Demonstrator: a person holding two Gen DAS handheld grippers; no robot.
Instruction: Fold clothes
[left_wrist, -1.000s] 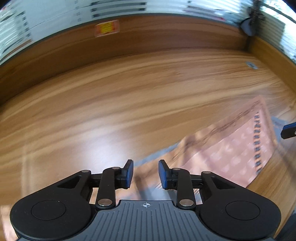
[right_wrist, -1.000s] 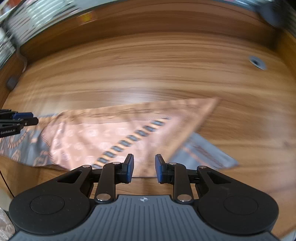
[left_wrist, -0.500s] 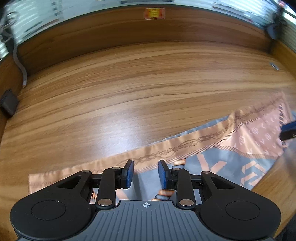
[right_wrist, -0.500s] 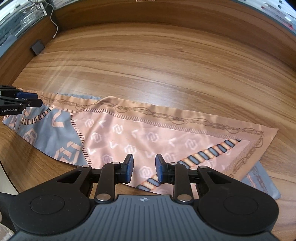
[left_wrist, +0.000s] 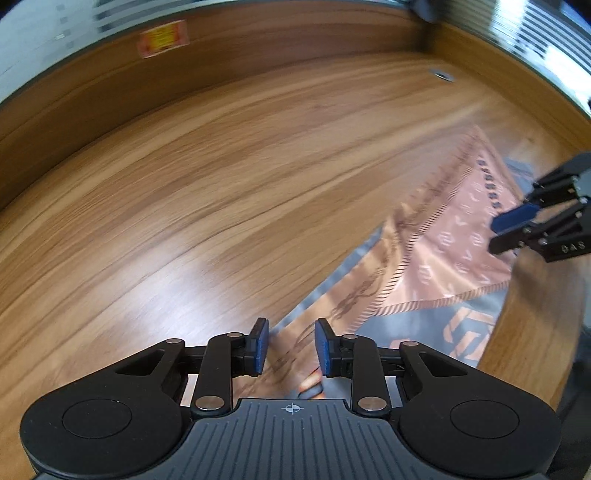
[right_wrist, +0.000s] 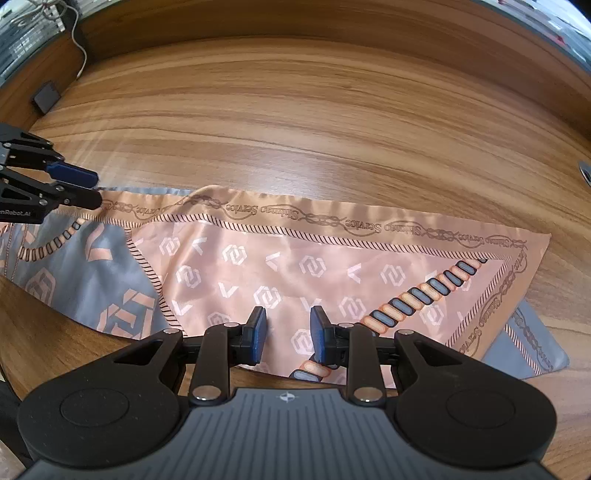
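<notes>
A satin scarf (right_wrist: 295, 266), peach and grey with chain and logo prints, lies folded along the near edge of the wooden table (right_wrist: 295, 122). My right gripper (right_wrist: 287, 334) hovers open over its near edge, with nothing between the pads. In the left wrist view my left gripper (left_wrist: 291, 345) is open above the scarf (left_wrist: 436, 266) at its left end. The right wrist view shows the left gripper (right_wrist: 92, 190) over the scarf's far left corner. The right gripper (left_wrist: 496, 234) appears at the right edge of the left wrist view.
A wooden wall borders the table at the back, bearing an orange sticker (left_wrist: 162, 37). A small black box (right_wrist: 46, 96) with a white cable sits at the far left. A metal grommet (left_wrist: 443, 75) is set in the table at the far right.
The left wrist view has swung right, blurring, so the scarf now lies to its right. The right gripper has come lower and closer to the scarf. Both stay open.
</notes>
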